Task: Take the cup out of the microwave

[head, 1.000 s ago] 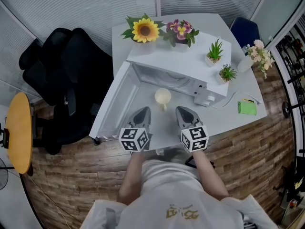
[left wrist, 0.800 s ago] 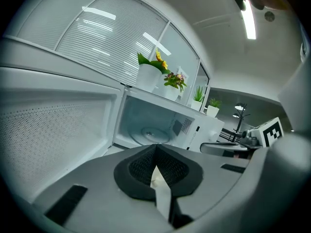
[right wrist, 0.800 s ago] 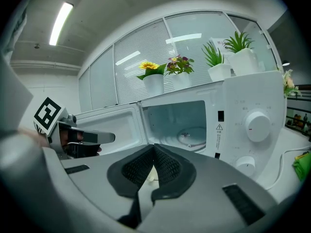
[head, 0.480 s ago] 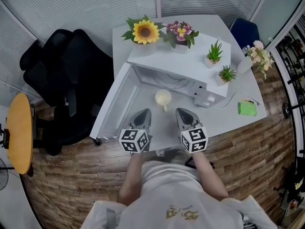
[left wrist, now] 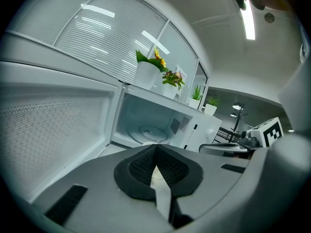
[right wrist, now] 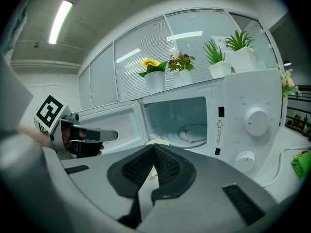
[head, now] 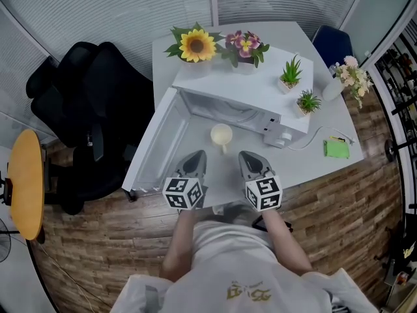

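Cup [head: 221, 134] stands on the worktop [head: 313, 158] outside the open microwave [head: 247, 90]; left claw [head: 194, 156] and right claw [head: 248, 155], both pinched empty, need only avoid nudging it.

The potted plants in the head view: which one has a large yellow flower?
The sunflower, leftmost of them. The pink-flowered plant stands beside it, and the two small spiky plants further right are only green.
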A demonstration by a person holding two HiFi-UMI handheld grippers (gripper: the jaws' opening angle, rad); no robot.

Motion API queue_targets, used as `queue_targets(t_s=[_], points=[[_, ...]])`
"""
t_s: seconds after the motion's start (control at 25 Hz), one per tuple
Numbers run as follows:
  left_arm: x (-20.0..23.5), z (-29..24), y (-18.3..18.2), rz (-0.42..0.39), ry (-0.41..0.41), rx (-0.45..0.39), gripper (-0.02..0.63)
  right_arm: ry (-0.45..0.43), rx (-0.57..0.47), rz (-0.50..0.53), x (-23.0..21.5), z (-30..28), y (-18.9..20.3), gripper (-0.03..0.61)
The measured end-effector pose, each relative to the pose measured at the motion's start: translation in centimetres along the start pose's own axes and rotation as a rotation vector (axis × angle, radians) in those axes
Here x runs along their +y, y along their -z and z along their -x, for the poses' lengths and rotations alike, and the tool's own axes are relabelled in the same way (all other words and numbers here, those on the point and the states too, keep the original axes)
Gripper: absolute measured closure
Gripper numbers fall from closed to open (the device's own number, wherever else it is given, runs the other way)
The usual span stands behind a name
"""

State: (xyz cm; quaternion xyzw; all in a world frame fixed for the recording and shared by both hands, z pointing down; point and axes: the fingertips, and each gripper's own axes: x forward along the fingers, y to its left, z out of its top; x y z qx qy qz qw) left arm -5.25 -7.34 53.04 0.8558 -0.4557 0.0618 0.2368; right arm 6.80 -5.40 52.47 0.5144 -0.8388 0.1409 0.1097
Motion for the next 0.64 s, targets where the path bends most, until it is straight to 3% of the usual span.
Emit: queue_targets(t_s=[0.64], points=[[0.17,-0.16,0.27,0.012,0.002,0.007,0.6,0.004,0.015,-0.001,0.04,0.04,0.74,0.568]])
